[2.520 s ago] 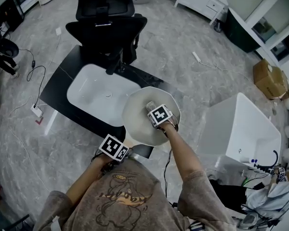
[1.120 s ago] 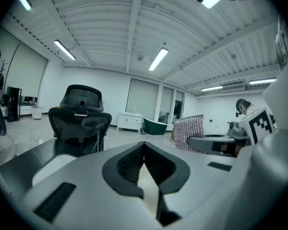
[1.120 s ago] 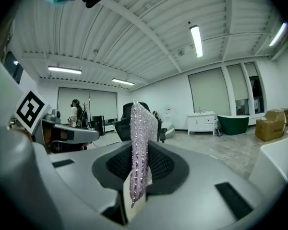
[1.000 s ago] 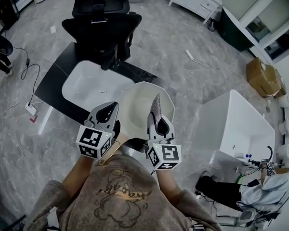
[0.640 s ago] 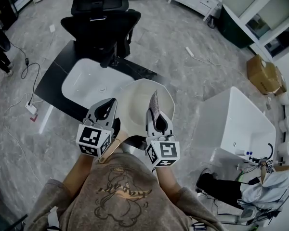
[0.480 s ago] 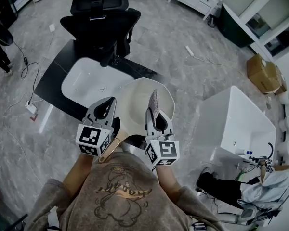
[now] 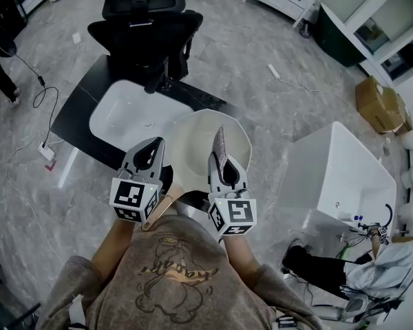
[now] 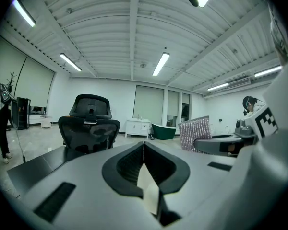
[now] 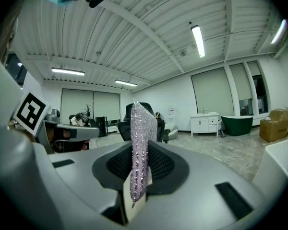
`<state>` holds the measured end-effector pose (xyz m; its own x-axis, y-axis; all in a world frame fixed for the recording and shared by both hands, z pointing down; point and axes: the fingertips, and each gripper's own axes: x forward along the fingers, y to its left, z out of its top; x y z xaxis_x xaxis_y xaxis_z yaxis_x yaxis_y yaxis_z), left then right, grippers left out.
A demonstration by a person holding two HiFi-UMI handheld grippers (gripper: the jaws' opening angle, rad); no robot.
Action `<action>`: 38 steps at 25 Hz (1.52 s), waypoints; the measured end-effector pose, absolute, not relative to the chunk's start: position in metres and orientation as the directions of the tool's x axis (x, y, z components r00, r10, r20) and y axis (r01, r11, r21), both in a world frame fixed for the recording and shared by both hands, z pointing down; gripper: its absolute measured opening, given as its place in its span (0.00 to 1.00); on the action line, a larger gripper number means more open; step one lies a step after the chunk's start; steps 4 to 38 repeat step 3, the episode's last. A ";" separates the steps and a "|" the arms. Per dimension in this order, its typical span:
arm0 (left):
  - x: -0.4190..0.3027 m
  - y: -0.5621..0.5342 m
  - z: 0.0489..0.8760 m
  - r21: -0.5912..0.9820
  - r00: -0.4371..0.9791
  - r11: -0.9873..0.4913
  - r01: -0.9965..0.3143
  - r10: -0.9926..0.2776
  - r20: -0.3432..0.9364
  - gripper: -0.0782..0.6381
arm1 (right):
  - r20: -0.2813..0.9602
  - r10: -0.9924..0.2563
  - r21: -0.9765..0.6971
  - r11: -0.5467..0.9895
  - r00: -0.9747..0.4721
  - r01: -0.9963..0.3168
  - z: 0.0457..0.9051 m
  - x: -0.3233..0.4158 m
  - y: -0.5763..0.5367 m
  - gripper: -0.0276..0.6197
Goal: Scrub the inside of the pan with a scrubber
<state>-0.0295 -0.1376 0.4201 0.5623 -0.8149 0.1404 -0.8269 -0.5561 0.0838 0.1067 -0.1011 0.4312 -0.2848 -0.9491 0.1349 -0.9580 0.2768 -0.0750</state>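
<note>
Silvery scrubber (image 9: 137,143) stands clamped upright between right gripper (image 9: 140,153) fingers (image 9: 165,166), while left gripper (image 8: 144,150) fingers sit pressed together.

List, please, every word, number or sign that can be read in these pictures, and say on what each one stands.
No text can be read.
Left gripper, cube: a black-and-white square pattern only, no letters.
Right gripper, cube: the same kind of pattern, no letters.
Shirt: some lettering across the drawing, too blurred to read.
Cardboard box: too small to tell any print.
</note>
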 end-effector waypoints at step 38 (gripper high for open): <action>-0.031 -0.140 0.420 0.083 0.559 -0.553 -0.829 -0.817 0.140 0.13 | 0.134 -0.948 -0.074 0.280 -0.288 -0.957 0.432 0.106 -0.103 0.16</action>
